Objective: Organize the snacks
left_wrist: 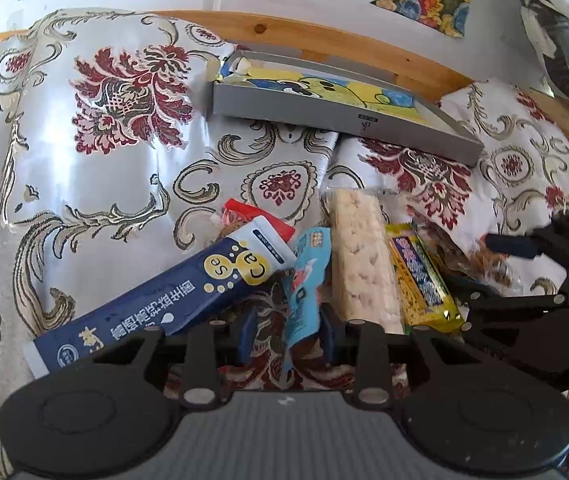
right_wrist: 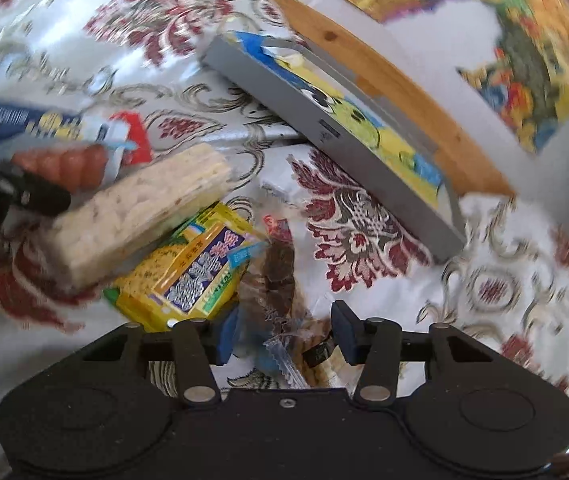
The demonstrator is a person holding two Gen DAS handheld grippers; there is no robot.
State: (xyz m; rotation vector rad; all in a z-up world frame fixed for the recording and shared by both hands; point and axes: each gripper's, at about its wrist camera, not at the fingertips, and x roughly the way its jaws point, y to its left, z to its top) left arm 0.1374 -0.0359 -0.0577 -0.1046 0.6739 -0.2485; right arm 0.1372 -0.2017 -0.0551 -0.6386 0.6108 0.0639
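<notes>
A heap of snacks lies on a floral cloth: a navy tube box (left_wrist: 164, 292), a pale rice-crisp bar (left_wrist: 364, 264) (right_wrist: 140, 212), a yellow packet (left_wrist: 420, 276) (right_wrist: 192, 280) and a red packet (left_wrist: 244, 212). My left gripper (left_wrist: 289, 334) is shut on a light-blue snack packet (left_wrist: 304, 280), which stands up between its pads. The right wrist view shows that packet's reddish sausage (right_wrist: 64, 164). My right gripper (right_wrist: 282, 338) is open, its fingers on either side of a clear-wrapped brown snack (right_wrist: 276, 276) (left_wrist: 456, 252). The right wrist view is blurred.
A shallow grey box (left_wrist: 324, 116) (right_wrist: 324, 128) with a yellow and blue cartoon lining sits behind the heap. It is propped against a wooden rim (left_wrist: 364, 40) (right_wrist: 384, 68). Bare floral cloth (left_wrist: 84, 160) spreads to the left. Pictures hang on the white wall behind.
</notes>
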